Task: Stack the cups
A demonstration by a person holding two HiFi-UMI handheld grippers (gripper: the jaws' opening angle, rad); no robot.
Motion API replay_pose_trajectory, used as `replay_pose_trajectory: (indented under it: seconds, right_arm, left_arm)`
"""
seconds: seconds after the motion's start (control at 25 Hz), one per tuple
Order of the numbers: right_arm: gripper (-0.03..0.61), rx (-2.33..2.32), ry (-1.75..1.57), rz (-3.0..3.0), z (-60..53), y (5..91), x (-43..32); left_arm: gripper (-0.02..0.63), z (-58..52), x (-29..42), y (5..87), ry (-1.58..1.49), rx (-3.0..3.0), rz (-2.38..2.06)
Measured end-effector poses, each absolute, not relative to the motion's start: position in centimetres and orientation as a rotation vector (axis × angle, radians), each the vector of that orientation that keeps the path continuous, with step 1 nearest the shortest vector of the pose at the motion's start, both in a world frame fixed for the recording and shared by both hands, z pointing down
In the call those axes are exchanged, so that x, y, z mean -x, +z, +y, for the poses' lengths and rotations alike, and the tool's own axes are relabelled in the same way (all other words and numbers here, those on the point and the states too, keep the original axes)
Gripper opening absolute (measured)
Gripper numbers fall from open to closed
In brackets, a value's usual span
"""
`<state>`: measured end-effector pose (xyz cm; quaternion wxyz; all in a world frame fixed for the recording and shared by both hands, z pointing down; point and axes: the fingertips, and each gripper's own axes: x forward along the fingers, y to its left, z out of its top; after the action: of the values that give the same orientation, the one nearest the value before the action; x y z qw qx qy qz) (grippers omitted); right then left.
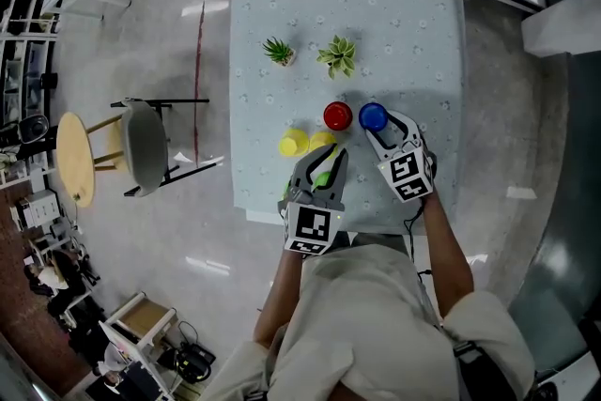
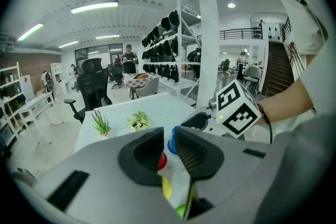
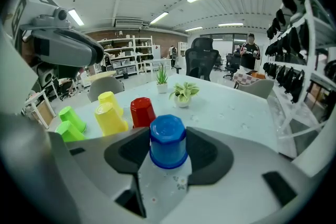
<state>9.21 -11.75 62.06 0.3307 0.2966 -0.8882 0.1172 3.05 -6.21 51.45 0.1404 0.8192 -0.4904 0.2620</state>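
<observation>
Several cups stand upside down on the pale table (image 1: 413, 23). The blue cup (image 1: 373, 116) (image 3: 167, 140) sits between the jaws of my right gripper (image 1: 386, 129) (image 3: 168, 150), whose pads hug both its sides. Just left of it stands the red cup (image 1: 337, 115) (image 3: 142, 112). Two yellow cups (image 1: 294, 142) (image 3: 109, 118) are further left. Two green cups (image 3: 71, 117) lie under my left gripper (image 1: 326, 166) (image 2: 169, 137), which is shut with nothing in it.
Two small potted plants (image 1: 279, 51) (image 1: 338, 56) stand further back on the table. A grey chair (image 1: 146, 146) and a round wooden stool (image 1: 73, 155) are on the floor to the left. The table's near edge (image 1: 272, 213) runs under my left gripper.
</observation>
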Motion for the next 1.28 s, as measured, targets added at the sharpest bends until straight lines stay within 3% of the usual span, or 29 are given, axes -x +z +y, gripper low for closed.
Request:
replay_pose_trajectory:
  seconds: [1.28]
  right_arm:
    - [0.213,-0.791,0.331,-2.263,-3.9,62.0,-5.6]
  left_arm:
    - [0.071,-4.6,2.1,49.4,0.725,-2.493,-1.300]
